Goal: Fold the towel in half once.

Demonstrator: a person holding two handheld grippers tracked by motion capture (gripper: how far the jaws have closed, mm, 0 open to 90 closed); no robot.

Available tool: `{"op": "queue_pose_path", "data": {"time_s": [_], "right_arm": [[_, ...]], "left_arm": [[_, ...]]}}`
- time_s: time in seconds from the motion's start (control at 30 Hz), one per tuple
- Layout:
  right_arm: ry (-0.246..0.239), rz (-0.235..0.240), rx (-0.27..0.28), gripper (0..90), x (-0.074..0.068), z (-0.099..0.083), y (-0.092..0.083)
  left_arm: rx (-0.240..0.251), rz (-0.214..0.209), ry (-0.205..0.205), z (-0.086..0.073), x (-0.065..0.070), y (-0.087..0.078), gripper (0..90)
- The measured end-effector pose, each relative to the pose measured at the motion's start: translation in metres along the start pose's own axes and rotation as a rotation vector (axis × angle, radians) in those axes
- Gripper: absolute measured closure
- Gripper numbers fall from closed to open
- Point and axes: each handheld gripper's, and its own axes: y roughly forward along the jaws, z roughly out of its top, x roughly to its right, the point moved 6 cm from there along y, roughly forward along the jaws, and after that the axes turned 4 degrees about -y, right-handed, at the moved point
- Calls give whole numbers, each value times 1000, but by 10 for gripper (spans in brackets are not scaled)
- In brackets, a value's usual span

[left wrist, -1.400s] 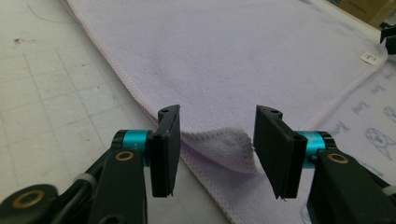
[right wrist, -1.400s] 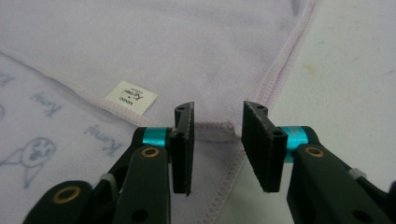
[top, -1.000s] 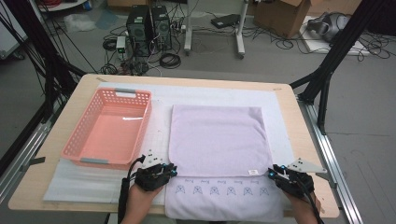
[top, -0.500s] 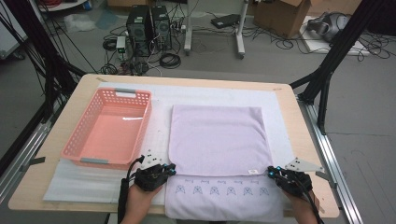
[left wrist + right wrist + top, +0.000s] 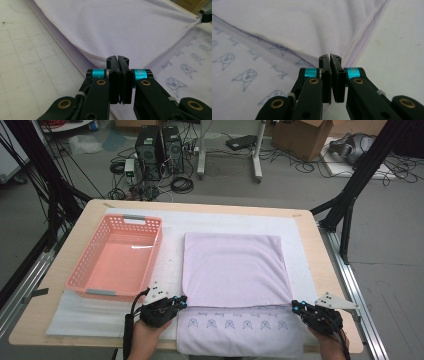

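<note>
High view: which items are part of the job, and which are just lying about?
In the job:
- towel, folded partway
- left hand-held gripper, shut on the towel's near left corner
- right hand-held gripper, shut on its near right corner

Lying about:
- pink basket
- white mat
- computer towers on the floor
- cardboard box

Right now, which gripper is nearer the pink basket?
Left. The left gripper sits just off the near right corner of the pink basket, at the towel's near left corner. The right gripper is across the towel, at its near right corner.
</note>
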Motion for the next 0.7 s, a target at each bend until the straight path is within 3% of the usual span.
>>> {"op": "queue_pose_path", "data": {"time_s": [0.2,0.43,0.7], "right_arm": [[-21,11,7,877,-9,-6,-13],[-21,13,12,877,-11,-9,-19],[-32,23,25,877,-20,-10,-30]], "left_arm": [[-8,-16,16,-10,13,-15,881],[5,-16,17,-10,15,-17,882],[18,-33,15,-14,20,-31,882]]}}
